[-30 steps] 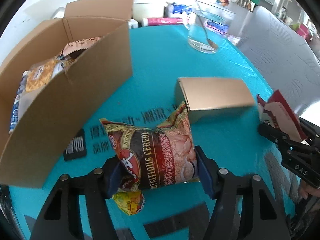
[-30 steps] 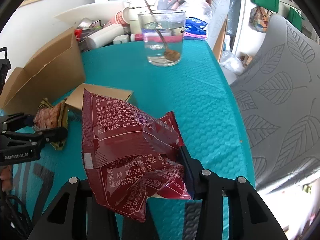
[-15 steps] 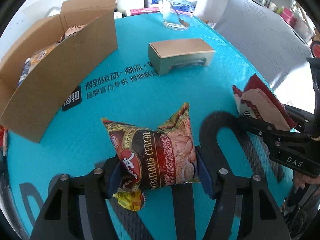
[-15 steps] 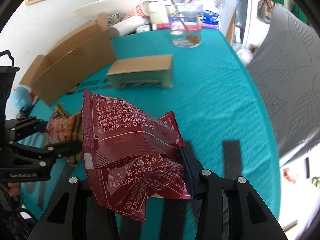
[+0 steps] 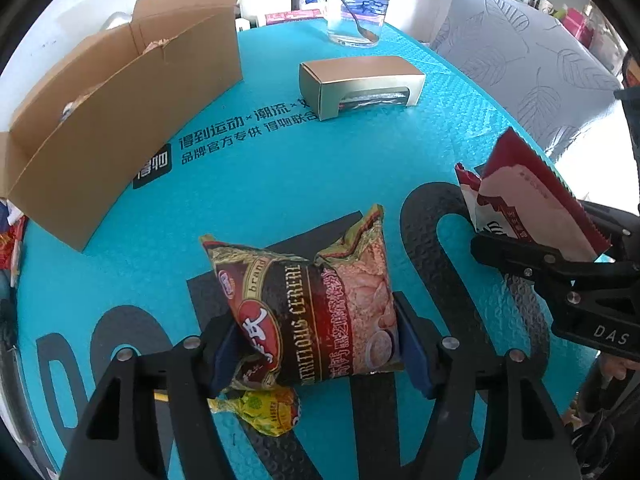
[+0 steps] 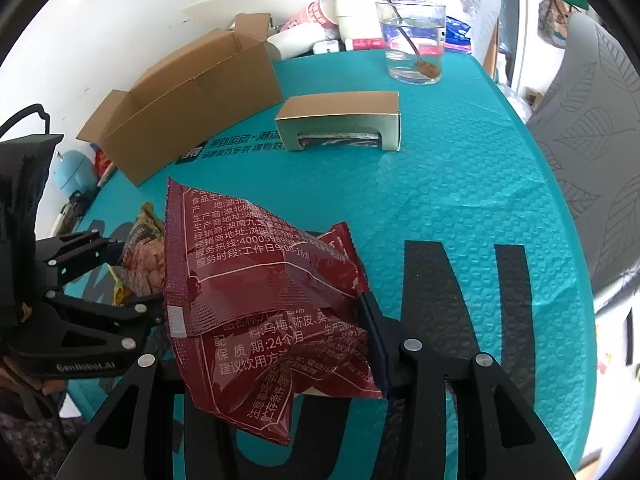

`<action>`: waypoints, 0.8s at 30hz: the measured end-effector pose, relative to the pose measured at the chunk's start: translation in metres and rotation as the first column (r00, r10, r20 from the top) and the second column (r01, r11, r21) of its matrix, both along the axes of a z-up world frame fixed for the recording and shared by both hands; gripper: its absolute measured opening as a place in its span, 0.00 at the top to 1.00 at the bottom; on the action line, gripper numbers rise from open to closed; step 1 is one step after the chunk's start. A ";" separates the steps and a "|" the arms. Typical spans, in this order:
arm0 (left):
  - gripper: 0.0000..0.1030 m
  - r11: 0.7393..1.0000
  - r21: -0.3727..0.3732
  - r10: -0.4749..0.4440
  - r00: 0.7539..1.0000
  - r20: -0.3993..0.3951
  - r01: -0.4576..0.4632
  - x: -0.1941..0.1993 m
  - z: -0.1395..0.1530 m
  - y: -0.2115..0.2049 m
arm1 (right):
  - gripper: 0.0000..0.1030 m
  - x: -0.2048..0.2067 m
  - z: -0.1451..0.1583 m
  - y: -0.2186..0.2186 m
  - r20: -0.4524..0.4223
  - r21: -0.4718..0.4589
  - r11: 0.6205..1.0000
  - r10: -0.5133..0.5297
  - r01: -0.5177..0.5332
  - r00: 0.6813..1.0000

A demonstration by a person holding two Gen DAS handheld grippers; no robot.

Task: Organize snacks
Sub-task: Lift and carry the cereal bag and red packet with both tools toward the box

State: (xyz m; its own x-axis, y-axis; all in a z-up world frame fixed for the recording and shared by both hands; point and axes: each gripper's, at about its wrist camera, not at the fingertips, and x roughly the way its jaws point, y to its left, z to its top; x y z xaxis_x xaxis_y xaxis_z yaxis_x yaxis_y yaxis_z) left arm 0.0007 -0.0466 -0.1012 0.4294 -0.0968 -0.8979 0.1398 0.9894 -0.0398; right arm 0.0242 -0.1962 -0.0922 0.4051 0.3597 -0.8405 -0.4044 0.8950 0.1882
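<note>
While I hold both grippers above the teal table cover, each one has a snack bag between its fingers. My left gripper is clamped on a brown cereal bag, its blue pads pressing the two sides; its jaws have just opened a little more, but the bag is kept between them. Under this bag, a small yellow packet shows below the left finger; I cannot tell if it lies on the cover or hangs from the bag. My right gripper is closed on a dark red snack bag with white Chinese print, which is crumpled and stands up from the fingers.

On the cover, beyond the cereal bag, lies a gold cardboard sleeve with something dark inside its open front. Left of this sleeve stands the open brown carton, with some packets inside. Behind the sleeve is a glass of water with a spoon in it.
</note>
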 end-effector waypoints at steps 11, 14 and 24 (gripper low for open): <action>0.40 1.000 -0.024 0.005 0.999 0.039 -0.004 -0.022 0.012 0.010 | 0.58 -0.010 0.002 0.015 0.012 0.006 0.997 0.072 -0.073 0.997; 0.40 0.999 -0.033 0.013 0.998 0.060 -0.011 -0.024 0.020 0.016 | 0.58 -0.012 0.004 0.022 0.012 0.012 0.996 0.093 -0.093 0.996; 0.40 0.997 -0.066 0.057 0.990 0.130 -0.049 -0.036 0.051 0.037 | 0.58 -0.012 0.026 0.049 0.044 0.041 0.983 0.175 -0.176 0.984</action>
